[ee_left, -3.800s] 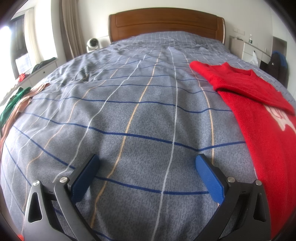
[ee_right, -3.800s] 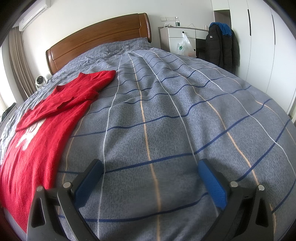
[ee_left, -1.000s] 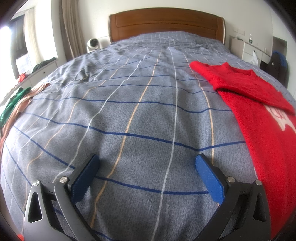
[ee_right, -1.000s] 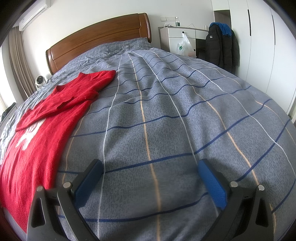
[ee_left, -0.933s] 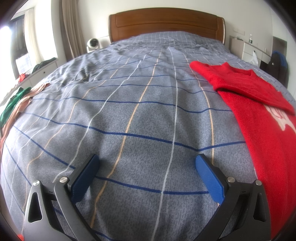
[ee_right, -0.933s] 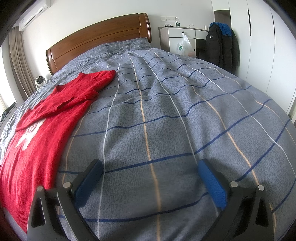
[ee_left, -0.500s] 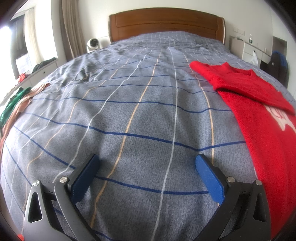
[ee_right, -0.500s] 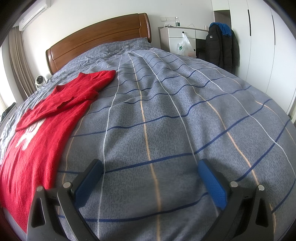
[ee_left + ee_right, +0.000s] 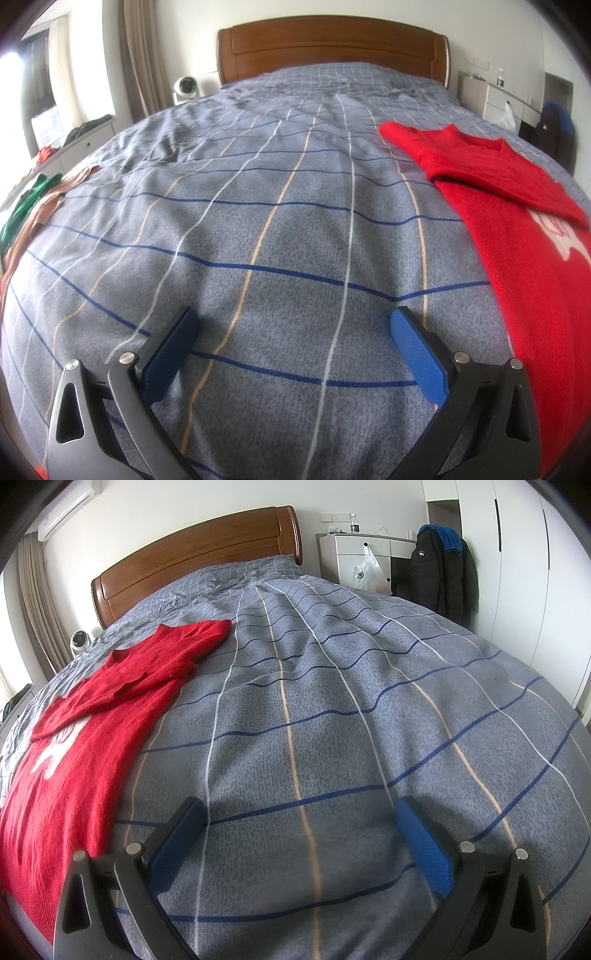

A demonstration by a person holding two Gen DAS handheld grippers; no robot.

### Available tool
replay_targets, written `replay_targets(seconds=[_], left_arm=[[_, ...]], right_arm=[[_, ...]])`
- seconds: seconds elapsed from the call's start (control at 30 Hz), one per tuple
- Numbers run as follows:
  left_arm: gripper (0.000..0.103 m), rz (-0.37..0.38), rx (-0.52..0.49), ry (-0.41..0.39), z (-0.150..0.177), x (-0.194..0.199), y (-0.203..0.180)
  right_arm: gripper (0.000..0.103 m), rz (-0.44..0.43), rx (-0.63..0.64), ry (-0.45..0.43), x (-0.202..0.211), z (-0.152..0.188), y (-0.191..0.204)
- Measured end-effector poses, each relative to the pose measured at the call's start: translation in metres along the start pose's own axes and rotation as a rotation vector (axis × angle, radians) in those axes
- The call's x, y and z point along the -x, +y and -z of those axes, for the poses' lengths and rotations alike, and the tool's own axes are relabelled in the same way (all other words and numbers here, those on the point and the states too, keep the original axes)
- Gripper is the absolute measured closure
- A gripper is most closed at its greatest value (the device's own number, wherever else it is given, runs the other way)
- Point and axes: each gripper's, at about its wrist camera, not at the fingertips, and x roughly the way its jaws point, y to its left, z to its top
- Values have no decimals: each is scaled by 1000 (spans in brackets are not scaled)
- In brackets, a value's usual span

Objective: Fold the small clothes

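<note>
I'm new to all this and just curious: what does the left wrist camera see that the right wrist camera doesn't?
Only the left wrist view shows the green and tan clothes at the bed's left edge and the bright window. Only the right wrist view shows the black jacket hanging by the white wardrobe and the wall air conditioner. Both show the red knit sweater lying on the grey checked bedspread, the wooden headboard, and an open gripper, left gripper or right gripper, over bare bedspread.

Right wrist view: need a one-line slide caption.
Open right gripper over a plaid bedspread; red sweater lies flat to its left.
</note>
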Motion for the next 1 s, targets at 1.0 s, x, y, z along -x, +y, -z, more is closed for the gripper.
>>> replay_targets(seconds=[1.0], left_arm=[[2, 389, 16, 173, 18, 87, -14]], right_arm=[[2, -395, -39, 202, 80, -10, 17]])
